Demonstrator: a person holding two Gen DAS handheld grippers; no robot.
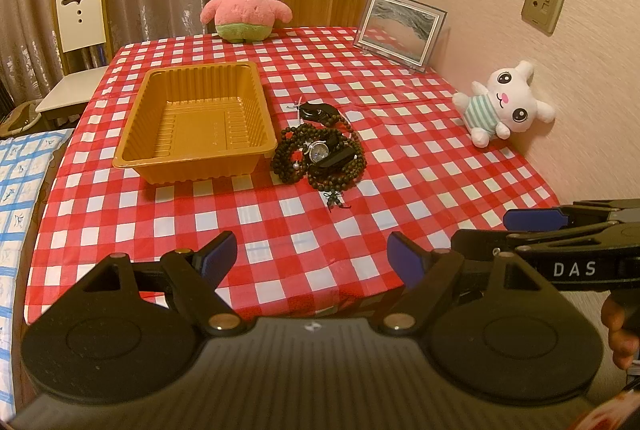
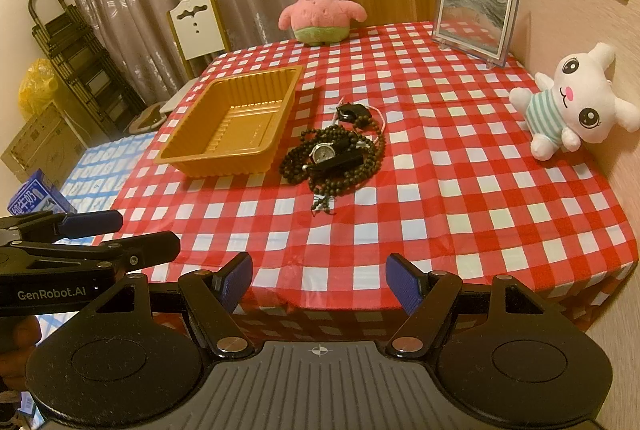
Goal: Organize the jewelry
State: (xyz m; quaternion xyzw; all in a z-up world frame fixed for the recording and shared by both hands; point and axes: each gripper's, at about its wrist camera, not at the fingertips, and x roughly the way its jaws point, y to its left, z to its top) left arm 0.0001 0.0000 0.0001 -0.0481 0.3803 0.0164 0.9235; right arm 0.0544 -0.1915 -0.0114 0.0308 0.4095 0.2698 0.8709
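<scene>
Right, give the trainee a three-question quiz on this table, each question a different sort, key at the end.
1. True or false: the tray already holds jewelry.
2. Which lies on top of the beads? A) watch B) ring C) brooch
3. Fill in: the jaws of the left gripper and right gripper are both ____.

Key: 1 false, the tray is empty, with the pile beside it on the tablecloth; 2 A; 3 open, with nothing between them.
</scene>
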